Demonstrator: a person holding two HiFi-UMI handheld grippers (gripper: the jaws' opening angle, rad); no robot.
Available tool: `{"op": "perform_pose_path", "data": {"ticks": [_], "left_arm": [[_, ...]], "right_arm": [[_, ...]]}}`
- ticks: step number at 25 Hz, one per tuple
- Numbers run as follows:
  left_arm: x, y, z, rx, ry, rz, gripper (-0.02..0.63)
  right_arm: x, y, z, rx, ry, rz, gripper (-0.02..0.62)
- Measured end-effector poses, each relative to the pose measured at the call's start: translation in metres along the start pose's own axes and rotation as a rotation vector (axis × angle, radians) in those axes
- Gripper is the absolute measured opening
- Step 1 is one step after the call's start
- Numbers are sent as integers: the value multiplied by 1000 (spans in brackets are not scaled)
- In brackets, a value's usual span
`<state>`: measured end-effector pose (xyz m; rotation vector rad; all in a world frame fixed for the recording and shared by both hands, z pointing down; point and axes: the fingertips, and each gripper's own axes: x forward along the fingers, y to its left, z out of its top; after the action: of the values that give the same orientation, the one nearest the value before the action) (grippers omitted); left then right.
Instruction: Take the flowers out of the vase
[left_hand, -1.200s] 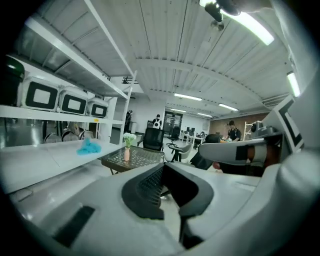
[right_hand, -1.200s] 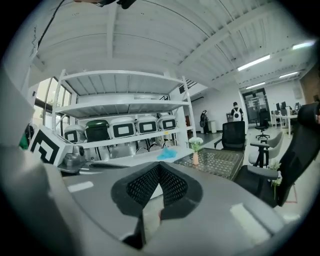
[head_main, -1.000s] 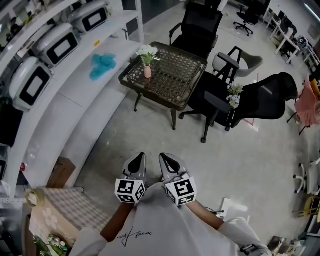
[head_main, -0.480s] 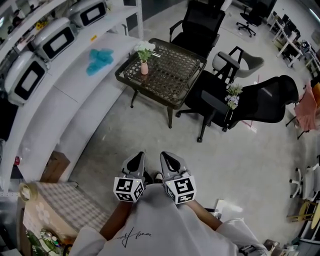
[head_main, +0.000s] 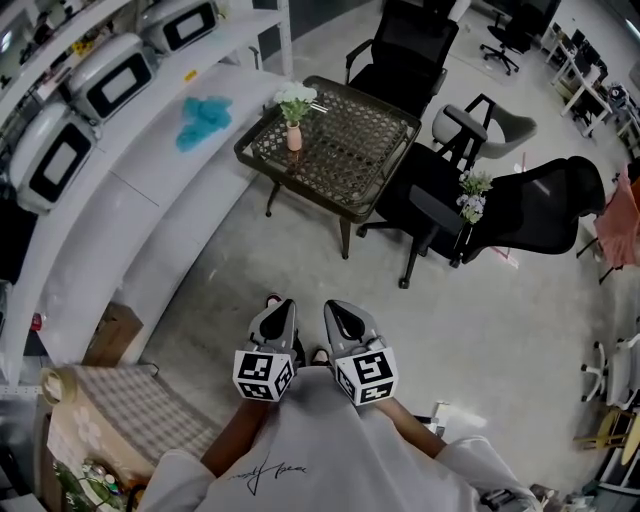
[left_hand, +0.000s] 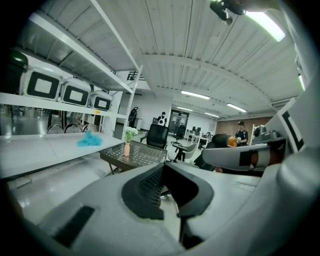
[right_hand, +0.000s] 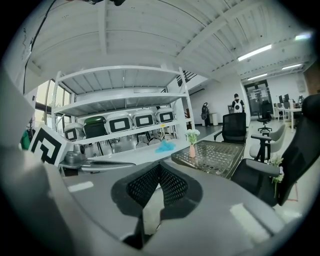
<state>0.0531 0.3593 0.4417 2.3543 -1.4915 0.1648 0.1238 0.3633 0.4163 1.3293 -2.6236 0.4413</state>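
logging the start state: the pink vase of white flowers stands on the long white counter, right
No. The pink vase of white flowers stands on the dark wicker table beside the white counter, not on it; the head view shows this.

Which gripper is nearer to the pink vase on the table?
Left, slightly. Both are far from the pink vase; the left gripper lines up with it, the right gripper sits further right.

This is an open office with a lab corner: black swivel chairs (head_main: 525, 205) on a concrete floor (head_main: 300, 265), rows of desks (head_main: 578, 78) far right, and white shelves (head_main: 140, 190) carrying white machines (head_main: 112, 78) at left.
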Motion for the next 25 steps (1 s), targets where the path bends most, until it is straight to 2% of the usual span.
{"op": "perform_pose_path", "data": {"ticks": [14, 18, 25], "left_arm": [[40, 47, 18, -30, 20, 25, 3], [55, 63, 29, -40, 7, 11, 3], [84, 79, 37, -50, 41, -24, 3]], "right_arm": [[63, -22, 11, -8, 52, -23, 5], [86, -27, 16, 1, 57, -27, 5], [113, -43, 21, 16, 89, -59, 6]]}}
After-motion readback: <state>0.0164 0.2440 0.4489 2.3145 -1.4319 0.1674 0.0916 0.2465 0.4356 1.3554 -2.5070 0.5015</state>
